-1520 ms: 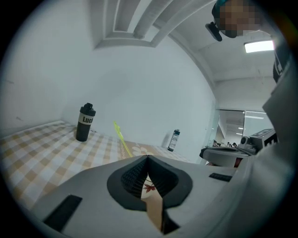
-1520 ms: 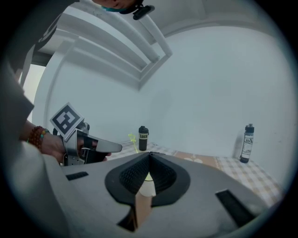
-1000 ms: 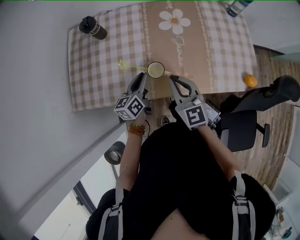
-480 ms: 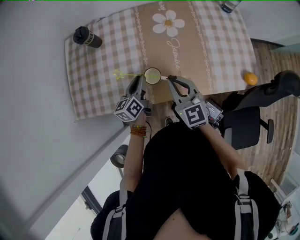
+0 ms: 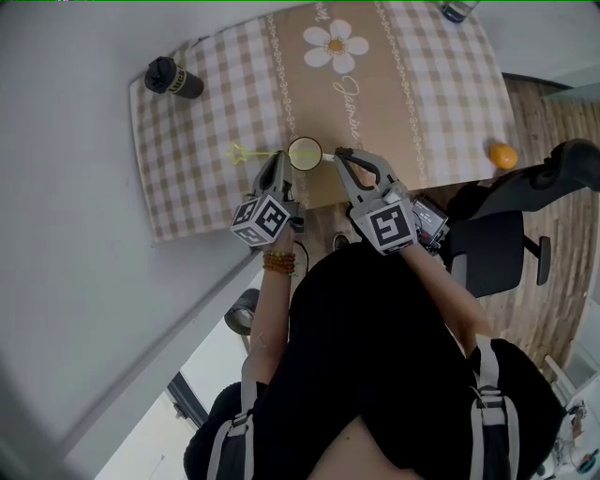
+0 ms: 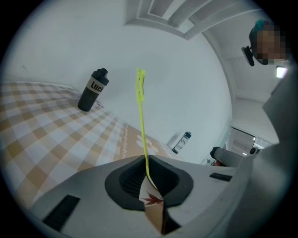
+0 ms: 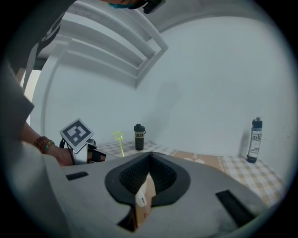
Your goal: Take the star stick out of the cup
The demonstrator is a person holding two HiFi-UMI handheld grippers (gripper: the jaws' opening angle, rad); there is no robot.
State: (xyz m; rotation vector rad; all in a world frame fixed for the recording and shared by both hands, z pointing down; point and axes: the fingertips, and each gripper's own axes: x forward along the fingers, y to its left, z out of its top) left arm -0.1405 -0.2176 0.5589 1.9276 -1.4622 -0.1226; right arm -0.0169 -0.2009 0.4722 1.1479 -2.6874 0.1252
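Note:
A small paper cup (image 5: 306, 151) stands near the table's front edge. The thin yellow star stick (image 5: 258, 153) leans out of it to the left, its star (image 5: 237, 152) over the cloth. My left gripper (image 5: 281, 159) sits just left of the cup, its jaws closing on the stick. In the left gripper view the stick (image 6: 141, 121) rises from between the pads to the star (image 6: 140, 79), with the cup's leaf-printed wall (image 6: 151, 202) below. My right gripper (image 5: 339, 156) is shut on the cup's right rim, and the cup wall (image 7: 145, 195) shows between its pads.
A checked tablecloth (image 5: 216, 103) with a daisy print covers the table. A black bottle (image 5: 173, 78) lies at the far left and a clear bottle (image 5: 457, 9) at the far right. An orange (image 5: 502, 156) and an office chair (image 5: 497, 248) are to the right.
The left gripper's jaws have come together round the stick beside the cup. The right gripper and the cup have stayed where they were.

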